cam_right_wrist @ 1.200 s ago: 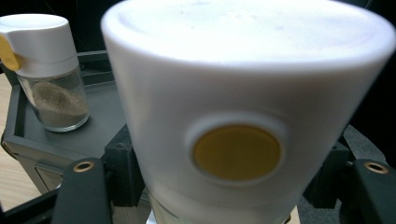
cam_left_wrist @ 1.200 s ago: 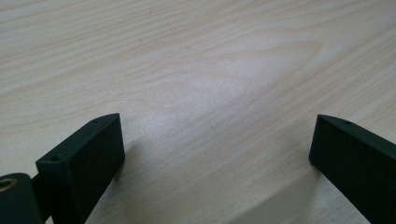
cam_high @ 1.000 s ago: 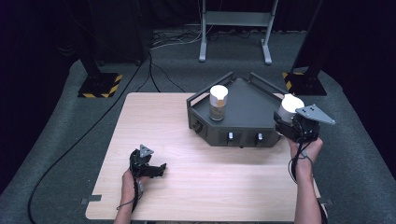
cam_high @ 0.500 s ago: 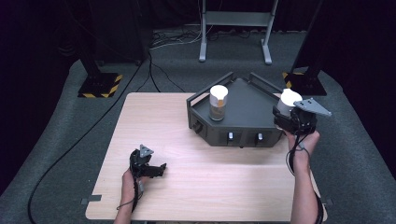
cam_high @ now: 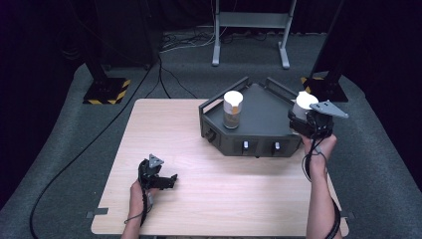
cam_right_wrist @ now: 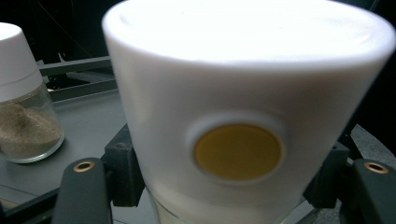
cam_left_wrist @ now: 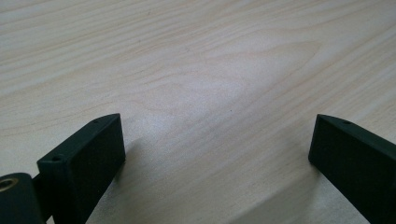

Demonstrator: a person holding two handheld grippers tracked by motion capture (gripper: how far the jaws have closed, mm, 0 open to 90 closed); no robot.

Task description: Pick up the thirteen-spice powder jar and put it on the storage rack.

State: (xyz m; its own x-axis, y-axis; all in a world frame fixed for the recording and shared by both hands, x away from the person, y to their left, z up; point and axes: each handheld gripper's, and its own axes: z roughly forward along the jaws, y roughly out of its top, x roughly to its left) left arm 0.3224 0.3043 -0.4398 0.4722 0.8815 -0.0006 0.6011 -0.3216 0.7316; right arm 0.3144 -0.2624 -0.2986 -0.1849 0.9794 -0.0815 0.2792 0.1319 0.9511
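A white-capped jar (cam_right_wrist: 243, 121) with a round yellow mark on its cap fills the right gripper view, clamped between the black jaws. In the high view the right gripper (cam_high: 304, 112) holds that jar (cam_high: 302, 103) over the right edge of a dark grey tray-topped box (cam_high: 263, 119). A second glass jar (cam_high: 232, 109) with a white cap and sandy powder stands upright on the box's left part; the same second jar (cam_right_wrist: 23, 102) appears at the left of the right gripper view. My left gripper (cam_high: 169, 180) rests low on the wooden table (cam_high: 224, 194), jaws wide apart over bare wood (cam_left_wrist: 210, 107).
The box has raised rails along its back edges and small switches on its front face (cam_high: 259, 147). Dark carpet surrounds the table. Stand bases with yellow-black striped markings (cam_high: 107, 92) and a grey metal frame (cam_high: 249, 30) stand beyond the table.
The right gripper has carried the white-capped jar a little up and away, toward the box's right corner. The left gripper has stayed where it was.
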